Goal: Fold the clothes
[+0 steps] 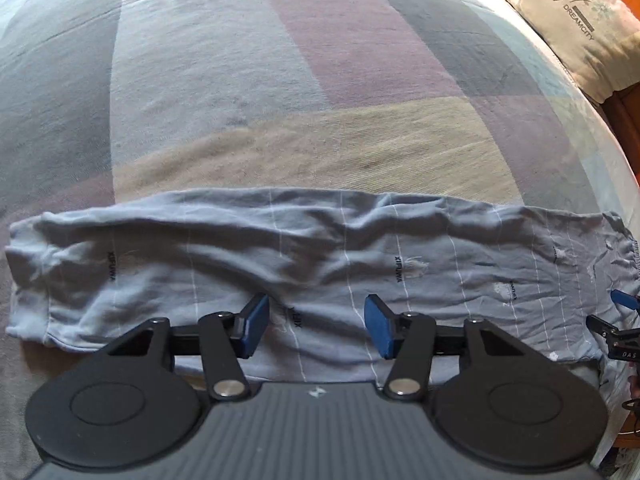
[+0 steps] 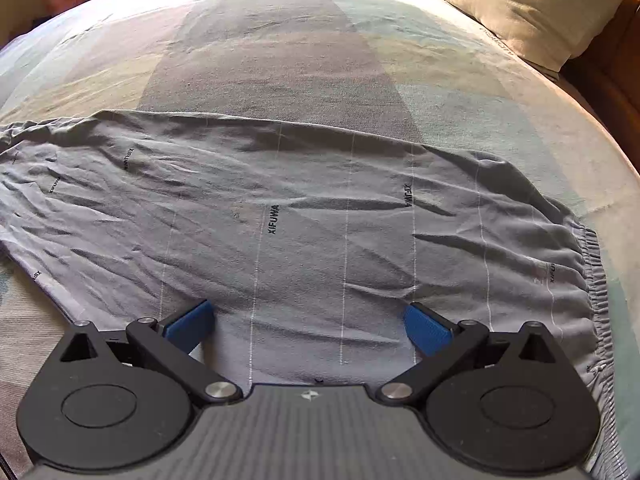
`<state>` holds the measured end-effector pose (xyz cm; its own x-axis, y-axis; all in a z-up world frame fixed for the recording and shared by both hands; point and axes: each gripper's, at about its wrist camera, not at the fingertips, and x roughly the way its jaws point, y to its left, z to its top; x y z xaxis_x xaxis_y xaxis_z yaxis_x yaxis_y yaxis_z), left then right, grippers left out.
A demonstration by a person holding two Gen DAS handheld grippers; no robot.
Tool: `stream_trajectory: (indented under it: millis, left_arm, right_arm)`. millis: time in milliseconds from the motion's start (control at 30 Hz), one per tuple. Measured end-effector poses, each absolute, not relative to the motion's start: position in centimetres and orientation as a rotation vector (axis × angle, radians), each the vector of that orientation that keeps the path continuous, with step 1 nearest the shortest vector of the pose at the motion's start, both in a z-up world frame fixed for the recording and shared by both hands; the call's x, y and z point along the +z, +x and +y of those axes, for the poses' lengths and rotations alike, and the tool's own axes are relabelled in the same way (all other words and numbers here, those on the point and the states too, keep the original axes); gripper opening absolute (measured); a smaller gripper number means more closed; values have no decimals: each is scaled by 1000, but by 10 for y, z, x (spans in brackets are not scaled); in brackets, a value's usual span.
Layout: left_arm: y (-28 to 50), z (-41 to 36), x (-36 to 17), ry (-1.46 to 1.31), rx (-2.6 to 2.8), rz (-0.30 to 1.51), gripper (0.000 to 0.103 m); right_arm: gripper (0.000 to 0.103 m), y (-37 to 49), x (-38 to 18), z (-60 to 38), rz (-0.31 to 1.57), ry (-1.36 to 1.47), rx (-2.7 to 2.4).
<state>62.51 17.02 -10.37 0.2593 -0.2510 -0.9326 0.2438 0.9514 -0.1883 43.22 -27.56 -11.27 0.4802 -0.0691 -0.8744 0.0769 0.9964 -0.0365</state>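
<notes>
Nearest in the left wrist view: left gripper (image 1: pixel 316 326), blue fingers (image 1: pixel 256 322) parted, nothing clamped between them, poised over the near edge of the trousers (image 1: pixel 280 256). In the right wrist view: right gripper (image 2: pixel 310 326), blue fingers (image 2: pixel 424 330) spread wide, empty, tips at the near hem of the same cloth; contact with the fabric impossible to tell. At the far right edge of the left view, a glimpse of that right gripper (image 1: pixel 618 320) near the waistband end.

Beyond the fingers: grey-blue trousers, folded lengthwise into one long band, flat on the bed (image 1: pixel 280 80). Thin pale stripes across the cloth, small dark "XIFUWA" lettering, many creases. Elastic, gathered waistband (image 2: pixel 596 272) at the right end; leg cuffs toward the left. Long axis left to right, parallel to the near bed edge.

Farther off: bedspread in grey, mauve and tan blocks. Far right: floral pillow (image 1: pixel 580 28) marked "DREAMCITY".
</notes>
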Motion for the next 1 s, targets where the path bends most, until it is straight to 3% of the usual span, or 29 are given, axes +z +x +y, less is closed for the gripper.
stream_trajectory:
  millis: [333,400,433,567,667,900,1000]
  left_arm:
    - [611,188,-121,154,-255,1271,62]
    - [607,195,-118,149,-229,1286,60]
    - [606,199,-116,145,-217,1289,54]
    - [619,198,-99,167,-253,1122,59]
    - [631,198,-120,209,-234,1135,59]
    - [607,233,-131,284,-257,1111,77]
    - [600,251,-131,274,-212,1158,82]
  right_arm:
    - [103,435,-112,-276,1088,3,-69]
    - [103,435,-113,-277,1085,-1,-63]
    - [103,435,-112,-276,1086,-3,-64]
    - [103,436,-102,-270,1073,-17,-58]
    - [103,440,-85,-253,1013,-34,-7]
    - [103,470,-80,-195,974,-20,165]
    - [103,472,-106,-180,1091,-52,150]
